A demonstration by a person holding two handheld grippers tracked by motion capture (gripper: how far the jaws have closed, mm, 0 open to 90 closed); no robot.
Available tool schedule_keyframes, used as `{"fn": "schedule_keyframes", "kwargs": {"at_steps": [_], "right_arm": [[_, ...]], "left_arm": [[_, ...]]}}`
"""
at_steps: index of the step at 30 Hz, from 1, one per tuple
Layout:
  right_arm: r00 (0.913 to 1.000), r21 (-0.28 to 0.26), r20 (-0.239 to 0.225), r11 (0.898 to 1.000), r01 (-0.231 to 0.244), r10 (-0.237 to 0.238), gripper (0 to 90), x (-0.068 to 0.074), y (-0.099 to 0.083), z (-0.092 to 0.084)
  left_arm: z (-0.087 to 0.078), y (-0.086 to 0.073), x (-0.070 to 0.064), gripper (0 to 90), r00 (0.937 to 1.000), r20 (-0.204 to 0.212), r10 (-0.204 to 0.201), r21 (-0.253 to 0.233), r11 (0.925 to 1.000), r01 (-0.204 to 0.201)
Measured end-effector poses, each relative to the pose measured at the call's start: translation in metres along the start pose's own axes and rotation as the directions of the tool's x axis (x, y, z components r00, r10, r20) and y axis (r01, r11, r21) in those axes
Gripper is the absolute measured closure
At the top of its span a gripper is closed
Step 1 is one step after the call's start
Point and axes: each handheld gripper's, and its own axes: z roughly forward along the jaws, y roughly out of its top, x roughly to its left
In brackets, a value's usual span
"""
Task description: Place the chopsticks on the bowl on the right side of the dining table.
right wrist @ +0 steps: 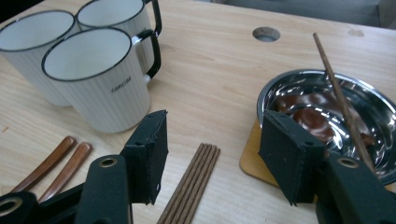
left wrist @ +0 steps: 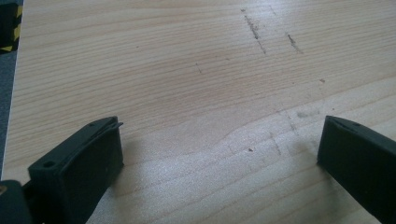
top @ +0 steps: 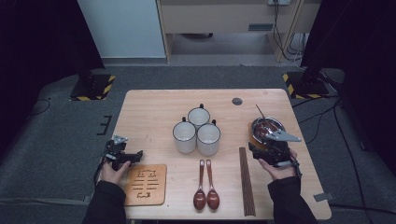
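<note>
A: Wooden chopsticks (top: 246, 179) lie bundled at about five o'clock on the table (top: 149, 107) in the high view, just left of my right gripper (top: 261, 153). The steel bowl (top: 267, 128) sits on its coaster just beyond that gripper, at three o'clock.

B: And your left gripper (top: 122, 156)?

A: Parked at eight o'clock beside the wooden trivet (top: 146, 184). Its own view shows jaws wide apart over bare table, holding nothing.

B: Right gripper view?

A: Jaws partly open, empty, the chopsticks (right wrist: 191, 184) between them at six o'clock. The bowl (right wrist: 327, 116) is at three o'clock, with one stick (right wrist: 343, 105) leaning in it.

B: Risk?

A: I'd say the right jaw could clip the bowl's rim or coaster (right wrist: 252, 156) and tip that stick out. Pinching the whole bundle could scatter it towards the spoons (right wrist: 56, 163) or mugs (right wrist: 88, 74).
</note>
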Motion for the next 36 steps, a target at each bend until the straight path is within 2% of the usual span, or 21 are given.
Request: {"fn": "schedule_keyframes", "kwargs": {"at_steps": [9,15,28,36], "right_arm": [[0.9998,0.044,-0.013,0.999,-0.013,0.014,43.1,0.002,-0.021,0.000],[0.9999,0.083,-0.011,0.997,0.003,-0.002,45.0,0.005,-0.038,0.003],[0.9996,0.139,-0.020,0.990,-0.015,0.018,51.2,0.007,-0.060,0.005],[0.9998,0.187,-0.019,0.982,-0.003,0.007,54.1,0.012,-0.067,0.012]], "left_arm": [[0.000,0.000,0.000,0.0,1.0000,0.000,0.000,0.000,1.0000,0.000],[0.000,0.000,0.000,0.0,1.0000,0.000,0.000,0.000,1.0000,0.000],[0.000,0.000,0.000,0.0,1.0000,0.000,0.000,0.000,1.0000,0.000],[0.000,0.000,0.000,0.0,1.0000,0.000,0.000,0.000,1.0000,0.000]]}}
